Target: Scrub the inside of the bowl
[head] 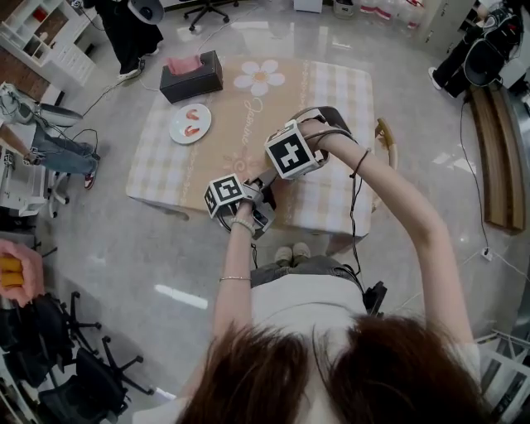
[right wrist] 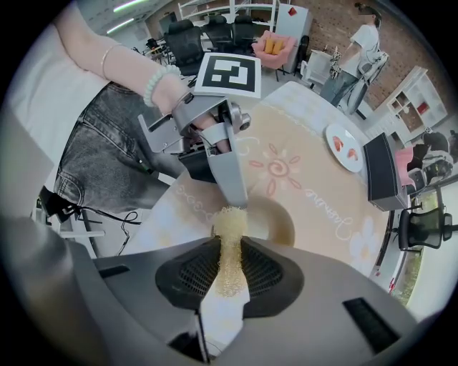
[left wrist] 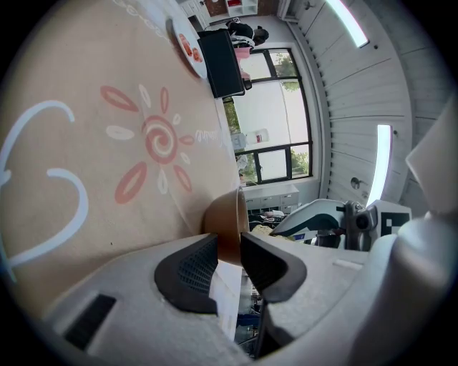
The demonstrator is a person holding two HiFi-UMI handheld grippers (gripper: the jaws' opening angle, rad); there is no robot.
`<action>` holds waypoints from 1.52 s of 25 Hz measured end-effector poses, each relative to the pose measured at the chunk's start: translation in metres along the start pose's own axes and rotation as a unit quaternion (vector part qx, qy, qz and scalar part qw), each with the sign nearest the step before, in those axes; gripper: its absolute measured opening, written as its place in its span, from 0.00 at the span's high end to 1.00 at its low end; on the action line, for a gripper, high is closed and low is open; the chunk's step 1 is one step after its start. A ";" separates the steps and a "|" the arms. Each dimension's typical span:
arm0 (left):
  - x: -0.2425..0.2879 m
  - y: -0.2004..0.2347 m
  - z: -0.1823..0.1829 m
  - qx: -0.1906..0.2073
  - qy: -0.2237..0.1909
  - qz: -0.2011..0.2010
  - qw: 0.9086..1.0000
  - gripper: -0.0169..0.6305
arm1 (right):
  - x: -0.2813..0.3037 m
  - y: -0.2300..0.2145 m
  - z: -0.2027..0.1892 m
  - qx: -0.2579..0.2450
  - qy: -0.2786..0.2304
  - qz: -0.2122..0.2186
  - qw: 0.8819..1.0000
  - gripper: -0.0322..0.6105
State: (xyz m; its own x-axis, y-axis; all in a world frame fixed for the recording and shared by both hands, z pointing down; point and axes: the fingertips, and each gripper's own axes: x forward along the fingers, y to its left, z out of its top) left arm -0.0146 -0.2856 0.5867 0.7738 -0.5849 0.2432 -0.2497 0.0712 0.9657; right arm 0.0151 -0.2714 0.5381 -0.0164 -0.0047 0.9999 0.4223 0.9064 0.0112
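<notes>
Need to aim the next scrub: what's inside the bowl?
Inside the bowl, the visible part looks bare. The scrubber held in the right gripper covers the near side.

The floor (head: 166, 273) below me is glossy grey and throws back pale streaks of light. The table (head: 331, 91) in front of me wears a peach cloth with a checked border and a white daisy print (head: 259, 77). Black office chairs (head: 91, 381) crowd the floor at my lower left. A long wooden bench (head: 501, 166) runs along my right, and white shelving (head: 41, 33) fills the far left corner. Dark-framed windows (left wrist: 275, 121) show green trees outside, set in a white panelled wall (left wrist: 358, 107) under bright strip lights (left wrist: 346, 21). Another wall (right wrist: 336, 18) looks like brick, though it is small and far off.
</notes>
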 end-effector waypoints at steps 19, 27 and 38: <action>0.000 -0.002 -0.005 -0.006 0.025 -0.017 1.000 0.81 | 0.000 -0.024 0.003 -0.045 0.002 -0.011 0.999 0.83; -0.003 -0.004 -0.002 -0.007 0.022 -0.018 1.000 0.81 | -0.003 -0.031 0.013 -0.060 -0.013 -0.014 0.998 0.83; -0.002 -0.005 -0.005 -0.009 0.027 -0.019 0.999 0.81 | -0.007 -0.043 0.011 -0.049 -0.011 -0.035 0.998 0.83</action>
State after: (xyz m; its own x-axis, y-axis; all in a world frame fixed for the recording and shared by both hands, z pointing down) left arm -0.0124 -0.2804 0.5821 0.8125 -0.5435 0.2106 -0.2098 0.0643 0.9756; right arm -0.0126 -0.3062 0.5303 -0.0690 -0.0567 0.9960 0.5067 0.8580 0.0840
